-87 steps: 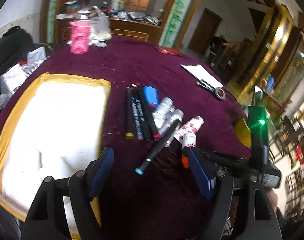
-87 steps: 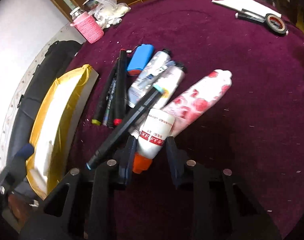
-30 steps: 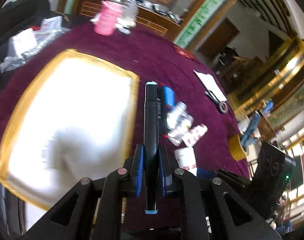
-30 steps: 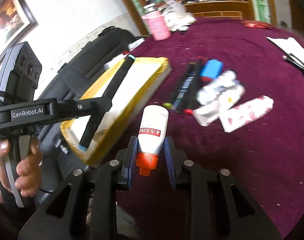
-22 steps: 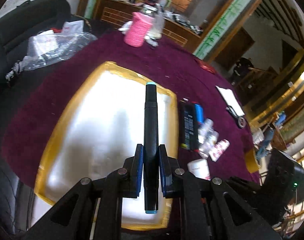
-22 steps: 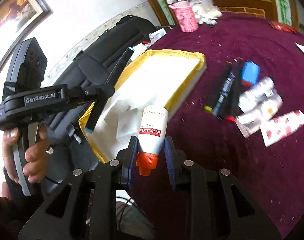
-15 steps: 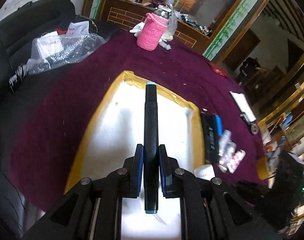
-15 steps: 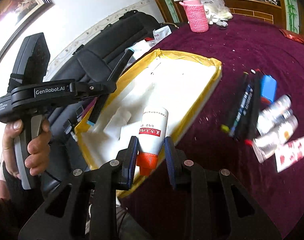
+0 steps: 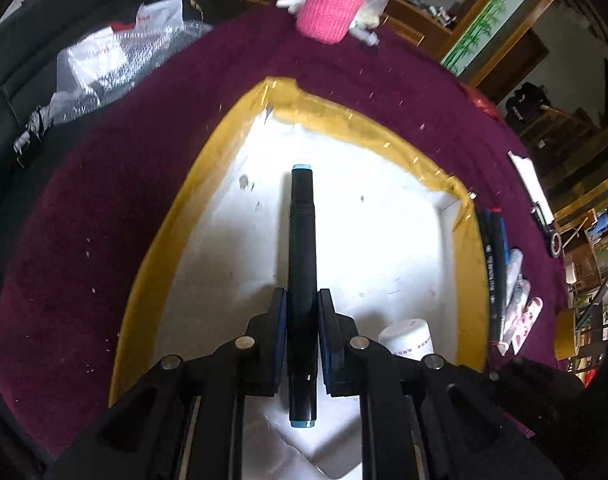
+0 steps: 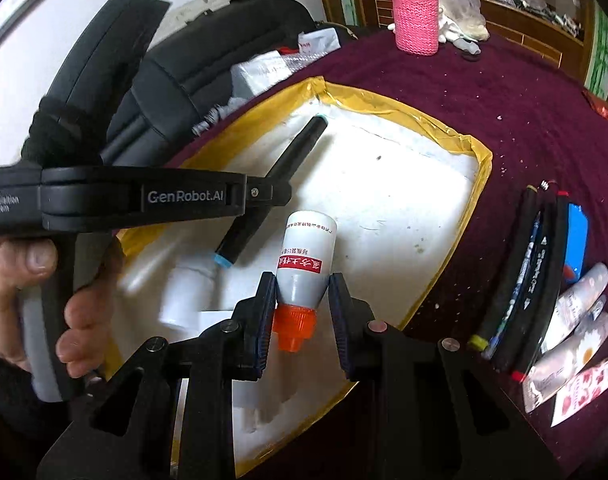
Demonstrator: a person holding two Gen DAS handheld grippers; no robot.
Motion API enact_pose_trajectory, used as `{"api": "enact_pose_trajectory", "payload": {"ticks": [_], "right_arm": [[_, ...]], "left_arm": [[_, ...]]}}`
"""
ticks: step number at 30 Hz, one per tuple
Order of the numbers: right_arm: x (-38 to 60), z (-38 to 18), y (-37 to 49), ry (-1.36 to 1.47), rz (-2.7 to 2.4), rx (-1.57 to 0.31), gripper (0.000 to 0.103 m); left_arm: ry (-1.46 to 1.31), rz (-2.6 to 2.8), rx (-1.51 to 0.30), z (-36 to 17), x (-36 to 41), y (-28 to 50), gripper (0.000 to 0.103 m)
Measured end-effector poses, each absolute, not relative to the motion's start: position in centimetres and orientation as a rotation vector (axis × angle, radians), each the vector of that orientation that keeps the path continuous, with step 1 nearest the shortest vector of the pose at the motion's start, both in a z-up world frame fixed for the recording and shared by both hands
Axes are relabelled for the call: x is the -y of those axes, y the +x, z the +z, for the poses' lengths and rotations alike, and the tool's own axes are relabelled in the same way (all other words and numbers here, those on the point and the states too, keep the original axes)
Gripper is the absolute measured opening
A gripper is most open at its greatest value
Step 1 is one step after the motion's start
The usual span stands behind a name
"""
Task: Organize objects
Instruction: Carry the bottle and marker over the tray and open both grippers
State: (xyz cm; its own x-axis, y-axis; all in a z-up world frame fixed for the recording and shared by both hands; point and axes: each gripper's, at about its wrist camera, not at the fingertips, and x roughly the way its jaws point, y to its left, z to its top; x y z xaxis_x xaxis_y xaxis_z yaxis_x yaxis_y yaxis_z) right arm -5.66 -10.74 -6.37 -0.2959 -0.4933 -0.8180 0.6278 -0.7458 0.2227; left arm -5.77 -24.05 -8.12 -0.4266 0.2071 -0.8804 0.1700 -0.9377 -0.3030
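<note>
Black and slim, a marker [image 9: 302,264] with teal ends sits clamped between the blue pads of the left gripper [image 9: 302,320], running straight up the middle of the left wrist view over the white foam tray [image 9: 383,240] with its yellow taped rim. In the right wrist view the same marker [image 10: 280,172] slants from the centre toward the upper middle above the tray [image 10: 383,200], and a hand [image 10: 44,304] at the left edge grips the handle of the left gripper [image 10: 264,200]. The right gripper [image 10: 302,304] at lower centre is closed on a small white bottle [image 10: 305,260] with a red label and an orange cap, the cap pointing back toward the camera; the bottle hangs over the tray's near part. On the purple tablecloth [image 10: 523,100] at the right of that view lie a row of dark pens [image 10: 523,280], a blue case [image 10: 577,240] and several tubes [image 10: 571,336], just beside the tray. A pink knitted bottle cover [image 10: 417,16] stands at the top, well apart from the tray.
</note>
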Motion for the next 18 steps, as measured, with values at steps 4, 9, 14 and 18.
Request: {"api": "enact_pose_trajectory", "payload": {"ticks": [4, 9, 14, 18], "right_arm": [[11.7, -6.7, -5.7, 1.242, -2.103, -0.256, 0.027], [12.8, -7.3, -5.0, 1.220, -2.138, -0.362, 0.028], [11.4, -6.8, -5.3, 1.194, -2.090, -0.195, 0.029], [7.5, -4.9, -3.8, 1.100, -2.057, 0.031, 0.059]], "left_arm": [[-1.689, 2.580, 0.524, -8.1, 23.6, -6.0, 0.013], [-1.664, 2.555, 0.597, -8.1, 24.1, -5.5, 0.018], [-1.484, 2.625, 0.711, -5.7, 24.6, -3.1, 0.055], [-1.221, 2.796, 0.625, -1.7, 21.9, 1.2, 0.078]]}}
